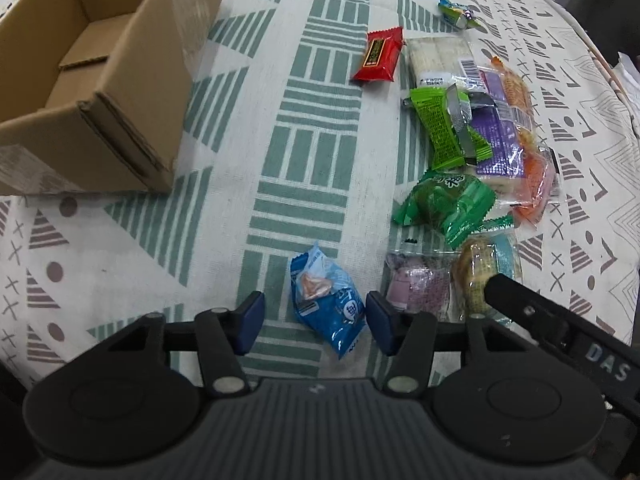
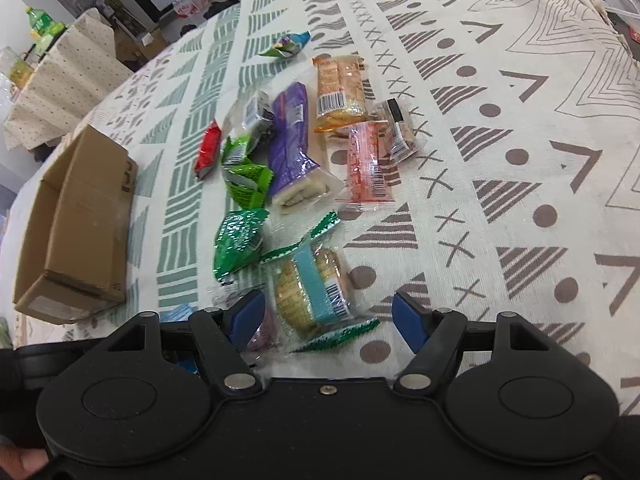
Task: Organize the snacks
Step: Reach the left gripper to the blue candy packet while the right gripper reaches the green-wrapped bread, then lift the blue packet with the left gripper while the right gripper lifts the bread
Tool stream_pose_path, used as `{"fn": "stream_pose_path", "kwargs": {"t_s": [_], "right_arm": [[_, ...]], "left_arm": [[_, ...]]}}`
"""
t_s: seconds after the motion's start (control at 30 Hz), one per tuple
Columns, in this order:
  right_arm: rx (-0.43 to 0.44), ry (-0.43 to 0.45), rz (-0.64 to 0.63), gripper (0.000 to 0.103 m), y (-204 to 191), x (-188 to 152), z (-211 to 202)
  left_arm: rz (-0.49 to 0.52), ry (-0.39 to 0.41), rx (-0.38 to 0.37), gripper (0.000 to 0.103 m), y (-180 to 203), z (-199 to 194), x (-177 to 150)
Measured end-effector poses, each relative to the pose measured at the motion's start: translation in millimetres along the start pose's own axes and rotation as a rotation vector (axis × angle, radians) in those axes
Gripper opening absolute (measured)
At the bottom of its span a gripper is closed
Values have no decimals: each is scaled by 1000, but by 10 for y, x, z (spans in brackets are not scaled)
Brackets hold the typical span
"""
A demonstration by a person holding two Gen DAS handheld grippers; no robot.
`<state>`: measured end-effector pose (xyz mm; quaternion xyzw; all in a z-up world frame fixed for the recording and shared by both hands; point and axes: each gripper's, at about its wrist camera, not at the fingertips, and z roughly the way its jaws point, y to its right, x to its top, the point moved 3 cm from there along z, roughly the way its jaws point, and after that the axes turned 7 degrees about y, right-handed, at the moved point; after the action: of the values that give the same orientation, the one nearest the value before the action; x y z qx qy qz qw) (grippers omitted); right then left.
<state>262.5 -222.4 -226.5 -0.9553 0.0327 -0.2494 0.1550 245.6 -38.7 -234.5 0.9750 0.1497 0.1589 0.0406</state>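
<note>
An open cardboard box stands at the left; it also shows in the right wrist view. My left gripper is open, its blue pads either side of a blue snack packet on the cloth. My right gripper is open around a clear-wrapped round biscuit pack with a light blue band. Other snacks lie in a heap: a red bar, a green wrapper, a dark green packet, a purple roll and an orange cracker pack.
A patterned tablecloth covers the table. A small green-blue sweet lies far off. The right gripper's body reaches into the left wrist view. Another covered table and bottles stand beyond the left edge.
</note>
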Motion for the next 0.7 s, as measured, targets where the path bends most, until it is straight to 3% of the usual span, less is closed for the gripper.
{"fn": "stream_pose_path", "kwargs": {"t_s": [0.1,0.3,0.43,0.7], "right_arm": [[-9,-8,-23,70,-42,7,71],[-26,-17,-52,67,-71,11,136],[-9,-6,-65,47,-101,-3,125],[-3,40,-65,39,-125,5,-5]], "left_arm": [[-7,-20,21,39,11,57,-2],[-16,-5,21,37,8,54,-16],[-12,26,8,36,-13,-24,10],[27,97,-13,36,-36,-242,182]]}}
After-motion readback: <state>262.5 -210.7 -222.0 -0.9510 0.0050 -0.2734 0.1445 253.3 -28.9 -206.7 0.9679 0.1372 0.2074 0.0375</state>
